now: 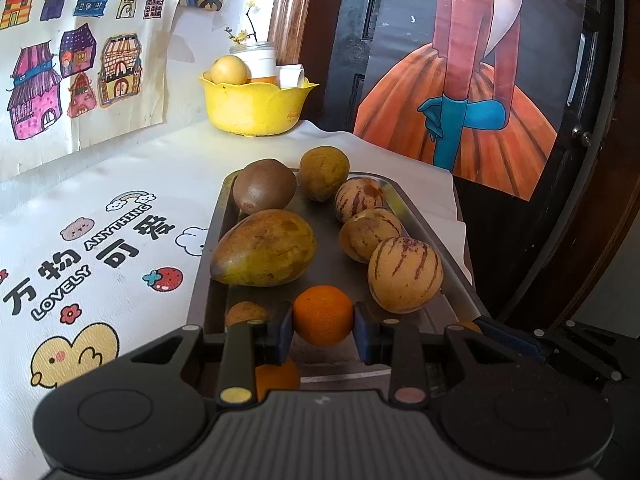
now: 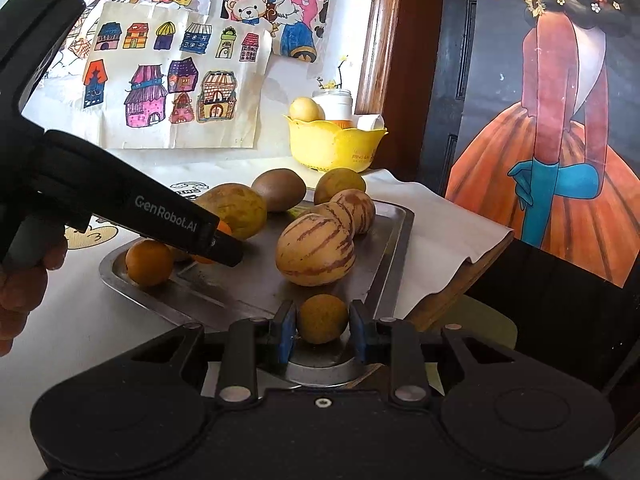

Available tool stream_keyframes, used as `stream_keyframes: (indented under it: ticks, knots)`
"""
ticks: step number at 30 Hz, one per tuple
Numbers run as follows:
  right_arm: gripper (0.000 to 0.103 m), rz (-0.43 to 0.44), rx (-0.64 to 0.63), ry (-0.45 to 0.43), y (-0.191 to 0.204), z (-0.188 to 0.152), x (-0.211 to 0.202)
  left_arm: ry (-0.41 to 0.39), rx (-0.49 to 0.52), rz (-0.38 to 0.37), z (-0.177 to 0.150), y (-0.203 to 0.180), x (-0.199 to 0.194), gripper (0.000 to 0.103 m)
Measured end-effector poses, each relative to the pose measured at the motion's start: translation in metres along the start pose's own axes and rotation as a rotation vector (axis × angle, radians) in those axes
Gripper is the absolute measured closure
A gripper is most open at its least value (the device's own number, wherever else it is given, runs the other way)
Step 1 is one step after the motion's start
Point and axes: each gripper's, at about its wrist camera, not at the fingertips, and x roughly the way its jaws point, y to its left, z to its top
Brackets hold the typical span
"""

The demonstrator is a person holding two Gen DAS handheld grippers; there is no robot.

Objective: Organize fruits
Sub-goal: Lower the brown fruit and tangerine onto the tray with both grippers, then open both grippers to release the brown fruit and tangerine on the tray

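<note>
A metal tray (image 1: 416, 216) holds a mango (image 1: 264, 248), a kiwi (image 1: 265, 186), a round green-brown fruit (image 1: 324, 173) and three striped melons (image 1: 405, 274). My left gripper (image 1: 323, 326) is shut on an orange (image 1: 323, 314) above the tray's near end; another orange (image 1: 278, 378) lies below it. In the right wrist view my right gripper (image 2: 323, 330) is shut on a small brownish-green fruit (image 2: 322, 318) over the tray's (image 2: 384, 280) near edge. The left gripper body (image 2: 120, 204) reaches in from the left, next to an orange (image 2: 149, 262).
A yellow bowl (image 1: 256, 106) with a pale fruit and a white jar stands at the back of the table. A printed white cloth (image 1: 100, 240) covers the table. Drawings hang on the wall. The table's right edge (image 2: 460, 280) lies beside the tray.
</note>
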Motion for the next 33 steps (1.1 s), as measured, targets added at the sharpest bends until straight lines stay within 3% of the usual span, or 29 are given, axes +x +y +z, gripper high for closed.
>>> stream_keyframes:
  ticks: [33]
  knots:
    - [0.072,0.003,0.017,0.003,-0.0004,-0.0009,-0.0017,0.008,-0.008,0.010,0.0007,0.0034,-0.0017,0.066]
